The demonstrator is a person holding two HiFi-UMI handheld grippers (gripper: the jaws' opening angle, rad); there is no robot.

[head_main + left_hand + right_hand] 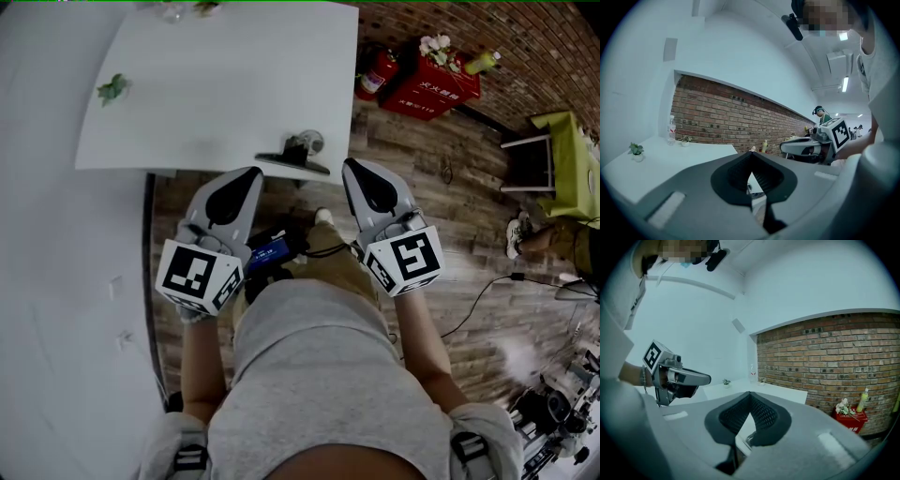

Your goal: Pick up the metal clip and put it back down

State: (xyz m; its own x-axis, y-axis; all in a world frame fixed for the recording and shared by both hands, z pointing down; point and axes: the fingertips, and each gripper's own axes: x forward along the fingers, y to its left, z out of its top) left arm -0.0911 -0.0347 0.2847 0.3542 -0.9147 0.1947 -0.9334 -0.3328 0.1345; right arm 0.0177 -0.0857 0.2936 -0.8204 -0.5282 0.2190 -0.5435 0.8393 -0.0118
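The metal clip (293,153), black with silver wire handles, lies at the near edge of the white table (216,94). My left gripper (255,172) is held just short of that edge, to the clip's lower left, shut and empty. My right gripper (348,165) hangs off the table's near right corner, to the right of the clip, also shut with nothing in it. In the left gripper view the jaws (751,154) meet in front of the tabletop. In the right gripper view a bit of the clip's wire (751,438) shows below the closed jaws (750,393).
A small potted plant (112,89) sits on the table's left side, and a water bottle (671,130) stands at its far end. On the wooden floor to the right are a fire extinguisher (375,73), a red box (429,86) and a green-covered table (569,159).
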